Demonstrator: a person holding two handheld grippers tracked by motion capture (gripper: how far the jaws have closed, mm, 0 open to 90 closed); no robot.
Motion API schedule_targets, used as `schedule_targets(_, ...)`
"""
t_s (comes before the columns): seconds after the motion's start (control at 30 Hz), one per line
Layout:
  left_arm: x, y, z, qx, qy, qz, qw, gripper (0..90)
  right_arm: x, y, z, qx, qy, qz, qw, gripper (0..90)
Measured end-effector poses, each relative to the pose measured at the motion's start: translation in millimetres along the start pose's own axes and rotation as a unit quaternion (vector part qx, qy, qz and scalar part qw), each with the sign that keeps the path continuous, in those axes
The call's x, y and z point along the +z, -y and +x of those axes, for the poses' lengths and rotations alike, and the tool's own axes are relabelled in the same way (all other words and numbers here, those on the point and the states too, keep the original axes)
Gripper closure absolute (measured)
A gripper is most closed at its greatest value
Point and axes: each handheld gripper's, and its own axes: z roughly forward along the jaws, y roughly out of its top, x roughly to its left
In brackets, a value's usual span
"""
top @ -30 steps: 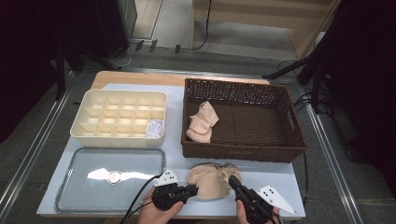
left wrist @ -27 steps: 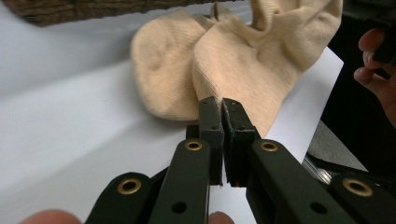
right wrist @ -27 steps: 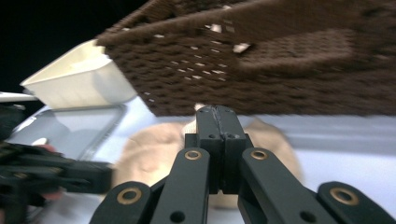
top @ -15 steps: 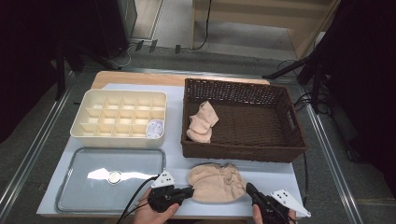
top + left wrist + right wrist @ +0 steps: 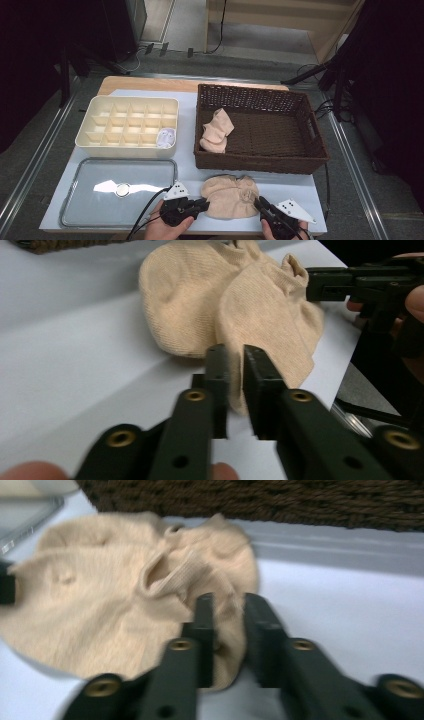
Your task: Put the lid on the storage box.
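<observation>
Both claws are on the beige sock bundle [image 5: 230, 196] at the tabletop's [image 5: 190, 125] 6 o'clock edge, just in front of the brown wicker basket [image 5: 260, 162]. Left claw [image 5: 234, 371] is clamped on the bundle's near hem, a fold of knit pinched between its pads. Right claw [image 5: 226, 625] is nearly together with cloth in the gap; its jaws have just been opening a little, so I judge that grip to be loosening. Risks from here: the right side slips free and the bundle swings off the left claw alone; or the two layers separate, since each claw seems to hold only an edge fold, not both socks through. Pulling apart would also stretch the cuff. The bundle sits close to the tabletop edge, so a drop could go to the floor. Look of it: soft ribbed knit, two ankle socks overlapped, rounded toe ends at 9 o'clock, open cuffs at 3 o'clock, lying flat and limp. A second beige pair [image 5: 216, 131] lies in the basket's 9 o'clock end.
</observation>
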Motion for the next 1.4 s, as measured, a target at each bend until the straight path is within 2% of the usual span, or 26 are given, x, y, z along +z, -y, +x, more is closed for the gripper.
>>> schedule_targets(0.13,-4.2,-1.2,-0.6,0.002,0.004,-0.006,1.0000,89.8,-5.1,-3.6,1.8,0.008,-0.008,-0.002,0.9999,87.6)
schedule_targets(0.2,-9.1,-3.7,-0.9,0.005,0.001,-0.017,0.9998,90.0,-14.5,-8.8,0.2,0.013,-0.005,-0.027,0.9995,88.2)
schedule_targets(0.3,-12.5,-6.6,-0.4,0.003,-0.001,-0.029,0.9996,90.0,-18.1,-12.4,-0.6,0.018,-0.007,-0.041,0.9990,88.4)
schedule_targets(0.4,-16.1,-12.1,2.4,0.003,-0.009,-0.039,0.9992,90.0,-17.8,-20.8,1.1,0.007,-0.003,-0.063,0.9980,88.4)
schedule_targets(0.5,-14.6,-18.2,8.2,-0.001,-0.018,-0.042,0.9990,90.0,-10.8,-27.4,1.0,-0.007,0.004,-0.068,0.9976,88.3)
schedule_targets(0.67,-10.5,-23.0,13.1,-0.005,-0.025,-0.036,0.9990,90.0,1.7,-32.9,-1.8,-0.017,0.010,-0.067,0.9976,88.3)
schedule_targets(0.7,-9.0,-23.3,14.9,-0.008,-0.031,-0.033,0.9990,90.0,8.3,-33.5,-4.7,-0.016,0.010,-0.061,0.9980,88.3)
schedule_targets(0.87,-4.7,-22.1,18.6,-0.010,-0.041,-0.023,0.9989,89.9,14.5,-30.1,-8.0,-0.004,0.005,-0.042,0.9991,88.2)
schedule_targets(0.93,-4.4,-22.2,18.8,-0.012,-0.045,-0.024,0.9986,89.2,16.7,-28.4,-8.4,-0.009,0.004,-0.040,0.9992,88.1)
schedule_targets(1.03,-2.9,-22.0,19.0,-0.014,-0.051,-0.020,0.9984,87.7,18.5,-27.7,-8.1,-0.010,0.006,-0.033,0.9994,88.2)
schedule_targets(1.1,-3.8,-21.1,19.3,-0.010,-0.060,-0.017,0.9980,81.1,24.4,-24.2,-9.4,-0.020,0.011,-0.022,0.9995,87.8)
schedule_targets(1.17,-5.1,-21.6,20.7,-0.015,-0.062,-0.023,0.9977,74.0,26.0,-22.4,-10.1,-0.022,0.009,-0.020,0.9995,84.9)
schedule_targets(1.2,-5.7,-22.4,22.1,-0.021,-0.055,-0.020,0.9980,70.6,25.8,-22.1,-10.2,-0.023,0.011,-0.021,0.9994,80.4)
schedule_targets(1.27,-5.2,-23.0,24.7,-0.029,-0.047,-0.016,0.9983,65.6,24.0,-21.8,-10.5,-0.025,0.032,-0.032,0.9986,66.6)
schedule_targets(1.3,-4.3,-23.0,25.4,-0.033,-0.044,-0.013,0.9984,63.7,23.6,-21.7,-11.1,-0.017,0.034,-0.032,0.9988,64.2)
schedule_targets(1.4,1.5,-23.1,24.8,-0.039,-0.036,-0.010,0.9985,60.8,25.8,-18.8,-9.1,0.009,0.021,-0.021,0.9995,60.1)
